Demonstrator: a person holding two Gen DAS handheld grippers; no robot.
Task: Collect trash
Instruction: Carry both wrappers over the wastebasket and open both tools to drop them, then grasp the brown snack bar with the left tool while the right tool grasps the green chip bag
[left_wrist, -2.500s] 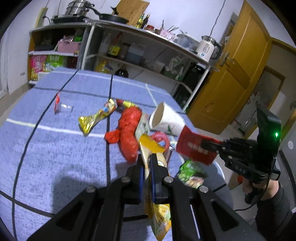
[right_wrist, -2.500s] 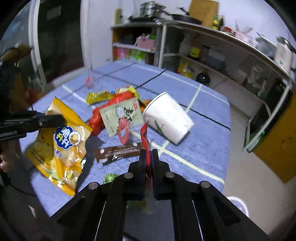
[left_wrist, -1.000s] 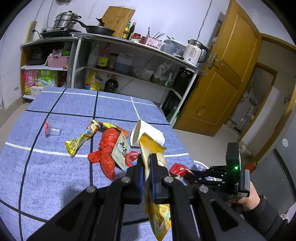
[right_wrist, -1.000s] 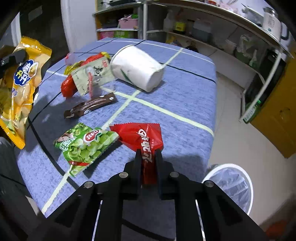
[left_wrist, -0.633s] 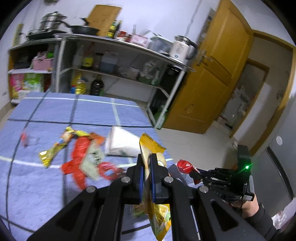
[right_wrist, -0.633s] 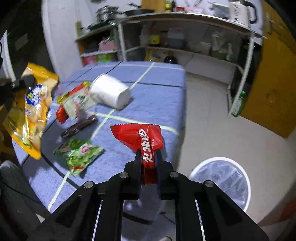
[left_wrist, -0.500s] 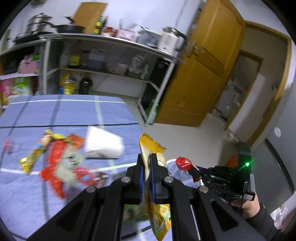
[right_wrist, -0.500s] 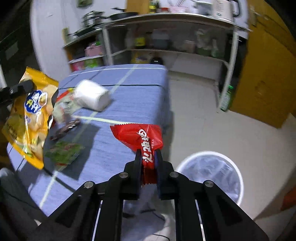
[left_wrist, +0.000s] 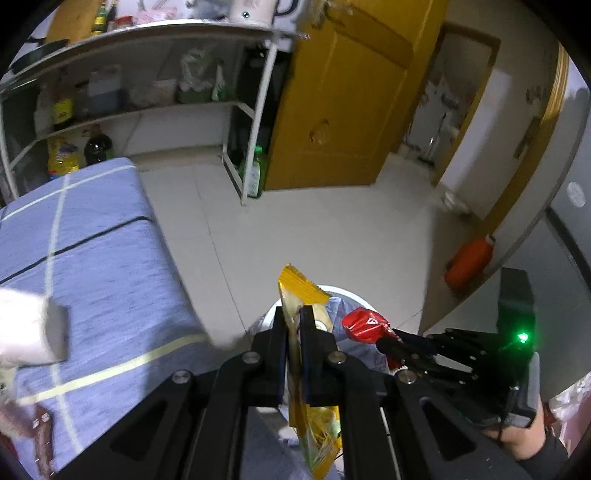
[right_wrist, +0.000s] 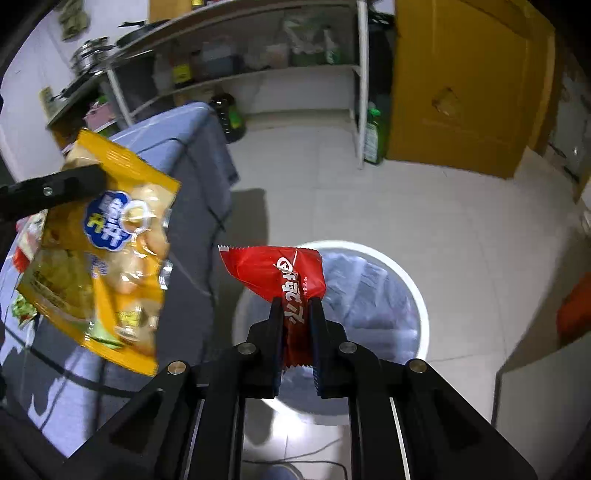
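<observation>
My left gripper is shut on a yellow snack bag, which hangs beside the table edge; the bag also shows in the right wrist view. My right gripper is shut on a red snack wrapper and holds it above the white trash bin with its clear liner. In the left wrist view the right gripper holds the red wrapper over the bin, mostly hidden behind my fingers.
The blue-clothed table with a white paper cup and a brown wrapper is at left. Metal shelving, a green bottle, a yellow door and an orange object stand around the tiled floor.
Both grippers swung right, away from the table trash, toward the bin on the floor. The red wrapper now hangs over the bin; the yellow bag is near the table edge.
</observation>
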